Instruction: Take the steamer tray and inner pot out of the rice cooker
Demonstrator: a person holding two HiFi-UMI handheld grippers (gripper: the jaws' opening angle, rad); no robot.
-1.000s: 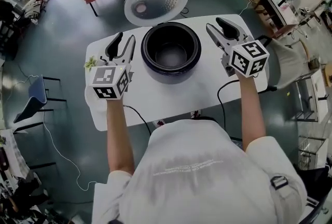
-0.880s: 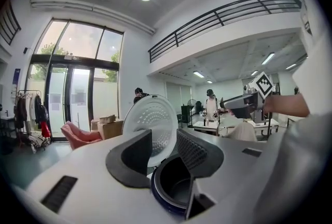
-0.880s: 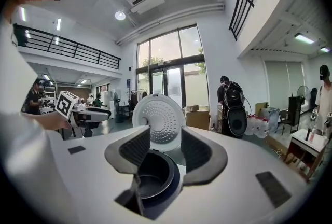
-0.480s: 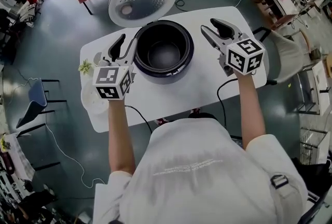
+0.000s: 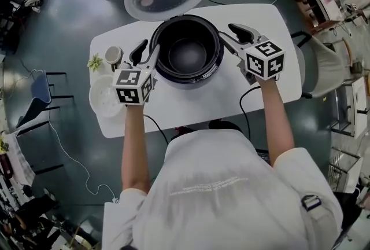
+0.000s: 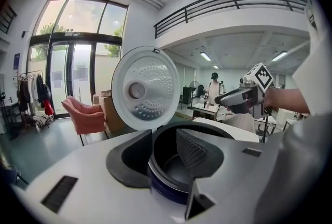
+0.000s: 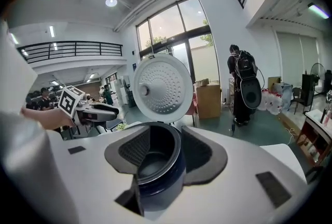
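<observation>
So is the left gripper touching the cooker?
Cannot tell. Left gripper view: the open left gripper straddles the rim of the dark blue round rice cooker; no plain contact or gap.

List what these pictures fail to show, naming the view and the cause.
Dish, head view: partly behind the cube of the left gripper; too small to show holes.
Cup, head view: contents too small.
Cooker, both gripper views: lower body hidden by each gripper's own body.
Right gripper, its own view: contact with the cooker unclear.
</observation>
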